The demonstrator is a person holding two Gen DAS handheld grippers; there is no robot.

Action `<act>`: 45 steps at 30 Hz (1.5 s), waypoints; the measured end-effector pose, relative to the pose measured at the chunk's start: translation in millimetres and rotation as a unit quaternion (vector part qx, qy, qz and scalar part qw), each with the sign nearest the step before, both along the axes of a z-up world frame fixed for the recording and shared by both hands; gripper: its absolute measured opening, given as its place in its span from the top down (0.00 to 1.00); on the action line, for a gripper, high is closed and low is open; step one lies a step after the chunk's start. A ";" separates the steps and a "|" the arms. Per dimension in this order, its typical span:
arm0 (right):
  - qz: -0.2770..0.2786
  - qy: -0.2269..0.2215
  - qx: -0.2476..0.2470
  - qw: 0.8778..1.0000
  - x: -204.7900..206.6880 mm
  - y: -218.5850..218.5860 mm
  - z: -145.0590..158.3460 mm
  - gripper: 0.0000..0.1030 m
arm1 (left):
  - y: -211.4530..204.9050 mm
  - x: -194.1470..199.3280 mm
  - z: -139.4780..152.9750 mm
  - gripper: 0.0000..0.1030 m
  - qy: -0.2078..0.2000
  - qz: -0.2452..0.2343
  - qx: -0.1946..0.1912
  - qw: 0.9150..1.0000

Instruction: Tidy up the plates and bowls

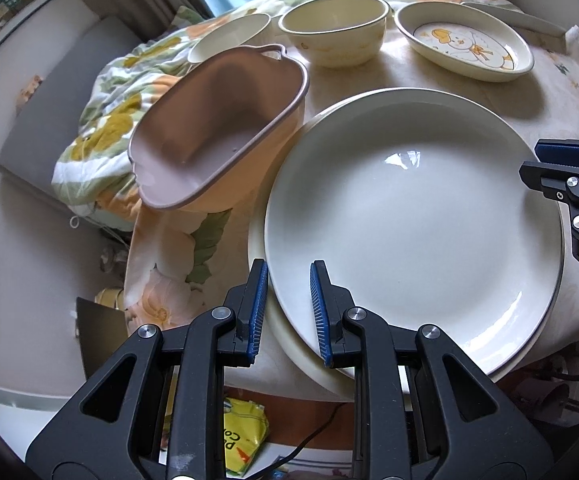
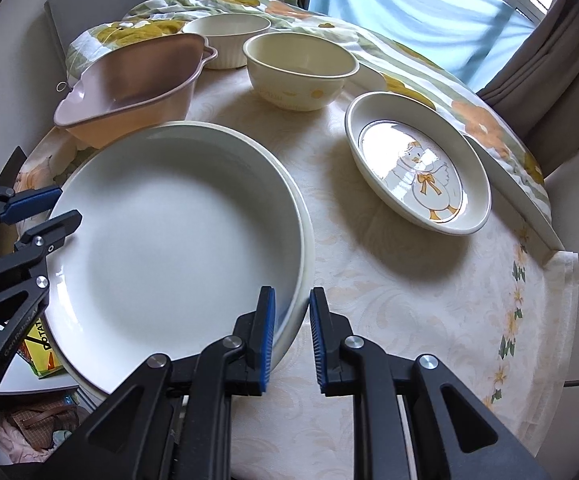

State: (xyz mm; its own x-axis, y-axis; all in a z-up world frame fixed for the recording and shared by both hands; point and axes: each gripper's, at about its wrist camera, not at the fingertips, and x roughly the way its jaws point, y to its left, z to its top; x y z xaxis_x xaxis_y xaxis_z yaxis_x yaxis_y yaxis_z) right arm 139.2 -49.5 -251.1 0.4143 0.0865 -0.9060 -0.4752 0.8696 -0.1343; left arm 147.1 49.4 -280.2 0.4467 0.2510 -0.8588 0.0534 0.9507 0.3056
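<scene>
From the left wrist, we see our left hand-held gripper (image 1: 288,312) clenched on the near rim of the white plate (image 1: 413,220), which sits on a second plate (image 1: 289,344) on the counter (image 1: 409,76). A pink dish (image 1: 217,132), a cream bowl (image 1: 335,30), a ribbed bowl (image 1: 229,36) and a duck plate (image 1: 463,42) lie beyond.

From the right wrist, our right hand-held gripper (image 2: 292,334) pinches the plate's opposite rim. We judge the glazed ceramic stiff, fairly heavy, slippery and breakable, so opposite rim holds suit it, kept level.
</scene>
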 end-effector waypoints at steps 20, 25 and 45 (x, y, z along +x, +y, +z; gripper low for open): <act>-0.054 0.031 0.087 0.994 1.7 -16.2 4.5 0.44 | -2.5 9.7 -3.2 0.77 0.011 0.004 0.006 1.000; -0.078 0.034 0.109 0.990 0.8 -27.3 10.9 0.44 | -9.5 8.7 -1.1 0.17 0.002 -0.011 0.000 1.000; -0.165 -0.061 0.214 0.961 42.1 -171.8 134.1 0.00 | -44.0 77.1 147.9 0.00 -0.091 -0.034 -0.245 0.965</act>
